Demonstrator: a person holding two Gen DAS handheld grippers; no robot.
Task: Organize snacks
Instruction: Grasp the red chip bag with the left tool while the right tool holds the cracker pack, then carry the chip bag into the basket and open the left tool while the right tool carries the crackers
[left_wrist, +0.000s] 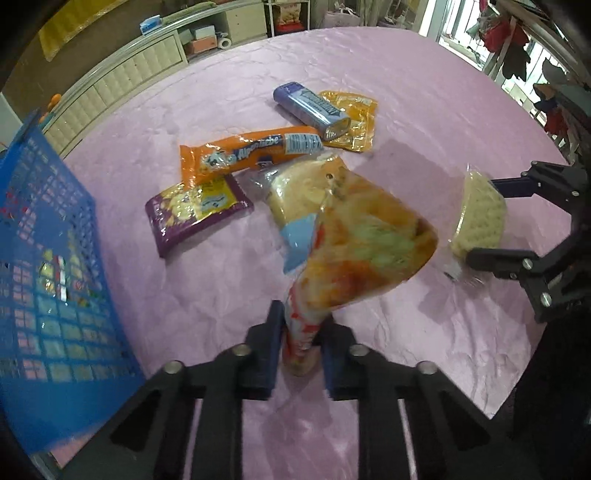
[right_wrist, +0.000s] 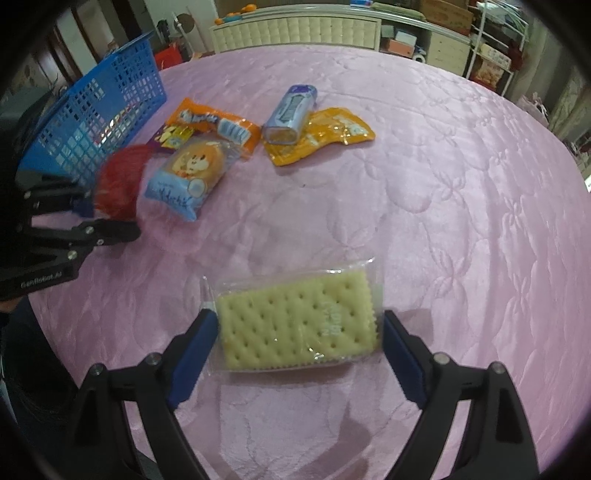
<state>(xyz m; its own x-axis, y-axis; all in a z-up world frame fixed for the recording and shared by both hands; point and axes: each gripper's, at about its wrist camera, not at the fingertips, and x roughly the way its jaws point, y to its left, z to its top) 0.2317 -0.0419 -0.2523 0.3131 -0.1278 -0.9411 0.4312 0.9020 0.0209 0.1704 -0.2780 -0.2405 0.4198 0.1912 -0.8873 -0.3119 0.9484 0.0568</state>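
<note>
Jaws are clamped: left gripper (left_wrist: 301, 347) on a red packet (left_wrist: 365, 254), right gripper (right_wrist: 299, 332) on crackers (right_wrist: 295, 325); five snacks remain at twelve o'clock, outside the blue basket (right_wrist: 99, 118).

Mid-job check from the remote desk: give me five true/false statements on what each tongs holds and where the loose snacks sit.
1. The left tongs are clamped on a snack bag. True.
2. The right tongs are shut tight on nothing. False: they bracket the cracker pack, and pad contact is unclear.
3. The purple pack lies partly on the yellow pouch. True.
4. The blue basket sits right of the snacks in the right wrist view. False: it sits left.
5. The orange candy pack is inside the basket. False: it lies on the pink cloth.
</note>
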